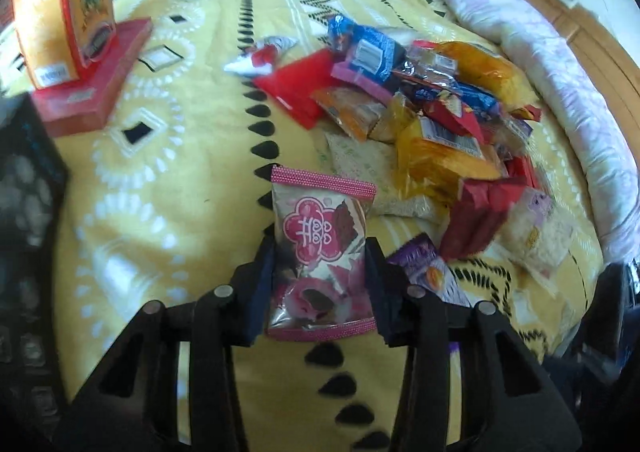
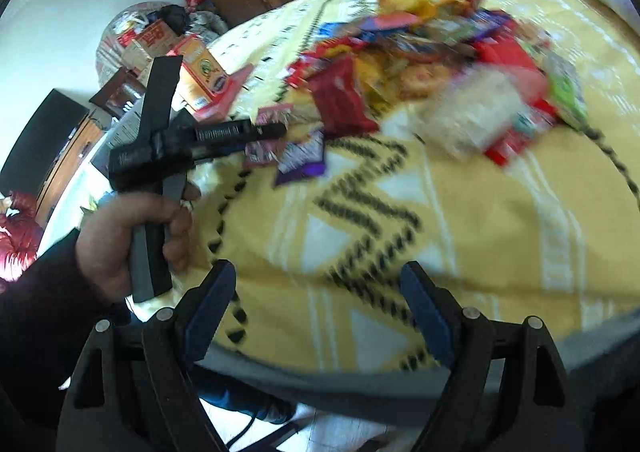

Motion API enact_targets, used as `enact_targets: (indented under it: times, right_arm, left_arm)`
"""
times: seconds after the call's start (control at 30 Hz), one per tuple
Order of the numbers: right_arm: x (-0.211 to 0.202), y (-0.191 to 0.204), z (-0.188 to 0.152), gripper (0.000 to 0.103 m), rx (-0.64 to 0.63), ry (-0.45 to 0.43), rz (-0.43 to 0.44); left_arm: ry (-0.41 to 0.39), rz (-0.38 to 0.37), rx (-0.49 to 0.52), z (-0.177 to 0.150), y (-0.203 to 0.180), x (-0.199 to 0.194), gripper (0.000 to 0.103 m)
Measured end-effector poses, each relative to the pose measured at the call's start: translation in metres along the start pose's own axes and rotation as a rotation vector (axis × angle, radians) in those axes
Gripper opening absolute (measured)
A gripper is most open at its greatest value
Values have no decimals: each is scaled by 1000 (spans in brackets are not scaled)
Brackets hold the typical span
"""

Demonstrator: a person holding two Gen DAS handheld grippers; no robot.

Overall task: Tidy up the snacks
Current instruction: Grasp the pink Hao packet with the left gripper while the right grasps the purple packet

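Pink snack packet [image 1: 318, 252] between left fingers [image 1: 262, 272]

Left gripper [image 1: 320, 252]: pinching a packet between its pads, tilting downward.
Right gripper [image 2: 318, 312]: standing wide, gripping nothing.
Left hand [image 2: 132, 236]: clasping its handle.

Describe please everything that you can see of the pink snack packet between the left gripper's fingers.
The pink snack packet is a small pillow-shaped pouch of glossy plastic film, with crimped pink seals at top and bottom. Its front shows a red flower-shaped emblem with white characters, and dark brown pieces, partly through a clear window. It lies lengthwise between the left gripper fingers, whose dark pads press on its two long sides. Under it is the yellow patterned bedspread; whether it rests on the cloth or is lifted, I cannot tell.
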State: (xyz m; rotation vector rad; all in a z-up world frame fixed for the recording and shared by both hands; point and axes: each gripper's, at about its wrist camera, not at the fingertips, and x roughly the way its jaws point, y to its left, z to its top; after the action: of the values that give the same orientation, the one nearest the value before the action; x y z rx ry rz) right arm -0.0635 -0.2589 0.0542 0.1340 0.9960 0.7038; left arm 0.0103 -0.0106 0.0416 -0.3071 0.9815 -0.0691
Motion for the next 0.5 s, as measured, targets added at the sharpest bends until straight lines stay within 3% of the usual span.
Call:
enact_targets:
  times: [0.33, 0.43, 0.5]
  right_arm:
    - [74, 30, 61, 86, -81, 32, -37]
    - [99, 29, 61, 71, -95, 76, -69]
    - [107, 30, 57, 68, -126, 68, -107]
  left_arm:
    - [-87, 7, -19, -14, 14, -63, 43]
    - [-94, 14, -36, -14, 21, -68, 43]
    - [-96, 13, -37, -13, 22, -70, 44]
